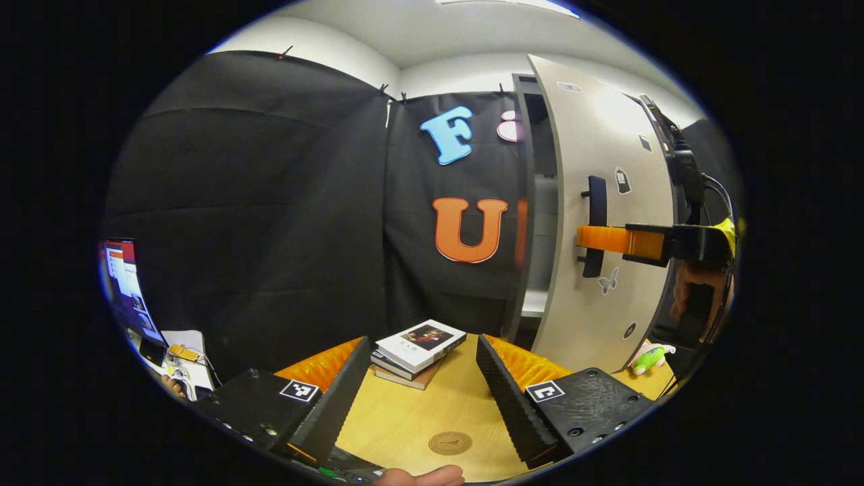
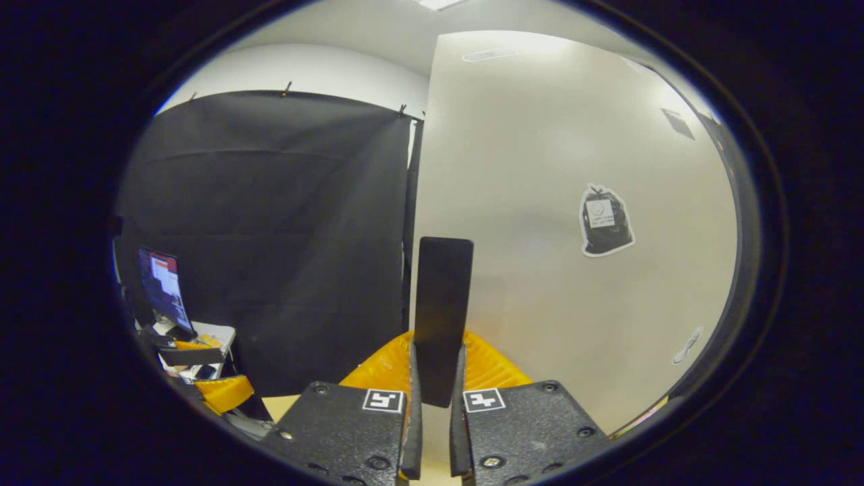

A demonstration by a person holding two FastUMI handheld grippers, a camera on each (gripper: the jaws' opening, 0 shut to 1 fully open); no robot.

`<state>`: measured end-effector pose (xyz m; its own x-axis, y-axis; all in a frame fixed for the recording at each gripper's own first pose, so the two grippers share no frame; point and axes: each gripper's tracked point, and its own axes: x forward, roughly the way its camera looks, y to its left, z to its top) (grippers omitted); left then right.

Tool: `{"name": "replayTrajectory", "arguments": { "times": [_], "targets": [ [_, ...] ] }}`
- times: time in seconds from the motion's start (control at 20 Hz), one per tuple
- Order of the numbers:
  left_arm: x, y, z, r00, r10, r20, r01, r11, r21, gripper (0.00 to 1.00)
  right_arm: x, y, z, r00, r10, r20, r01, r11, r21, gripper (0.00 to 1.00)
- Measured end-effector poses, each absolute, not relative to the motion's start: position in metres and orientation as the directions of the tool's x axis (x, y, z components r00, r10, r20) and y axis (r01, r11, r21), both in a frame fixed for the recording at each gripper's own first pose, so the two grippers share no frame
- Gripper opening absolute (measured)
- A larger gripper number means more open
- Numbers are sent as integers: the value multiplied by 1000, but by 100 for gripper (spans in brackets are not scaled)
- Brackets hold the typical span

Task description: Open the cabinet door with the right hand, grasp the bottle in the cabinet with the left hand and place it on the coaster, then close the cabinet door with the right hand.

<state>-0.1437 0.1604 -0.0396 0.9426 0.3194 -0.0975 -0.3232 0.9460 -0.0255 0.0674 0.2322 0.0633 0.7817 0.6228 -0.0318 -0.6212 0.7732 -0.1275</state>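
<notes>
In the right gripper view we see our right gripper (image 2: 435, 378) closed on the dark upright handle (image 2: 442, 310) of the cabinet door (image 2: 574, 169), with a finger pressed against each side of it. The pale door carries a few small stickers and stands swung partly out from the cabinet.

In the left gripper view the same door (image 1: 607, 135) shows at the right, ajar, with the right gripper (image 1: 607, 239) reaching in from the right edge and clamped across the handle (image 1: 595, 226). Between the door's edge and the cabinet frame (image 1: 523, 202) a narrow gap opens onto a shelf; the inside is too thin a slice for us to make out the bottle.

Our left gripper (image 1: 423, 398) hangs over the wooden table (image 1: 405, 418) with its fingers spread wide and nothing between them. The round coaster (image 1: 450, 443) lies near the table's front edge, between the two fingers as seen from here. A stack of books (image 1: 418, 351) sits toward the table's back edge, just left of the cabinet. A small green plush toy (image 1: 649, 358) rests at the table's right side, below the door. A monitor (image 1: 128, 290) stands off to the far left.
</notes>
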Motion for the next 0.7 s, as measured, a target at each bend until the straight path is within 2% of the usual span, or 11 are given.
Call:
{"name": "replayTrajectory", "arguments": {
  "times": [0.7],
  "targets": [
    [-95, 90, -32, 985, 167, -44, -165, 985, 40, 95, 62, 214, 55, 665, 740, -96, -746, 653, -130, 19]
  ]
}}
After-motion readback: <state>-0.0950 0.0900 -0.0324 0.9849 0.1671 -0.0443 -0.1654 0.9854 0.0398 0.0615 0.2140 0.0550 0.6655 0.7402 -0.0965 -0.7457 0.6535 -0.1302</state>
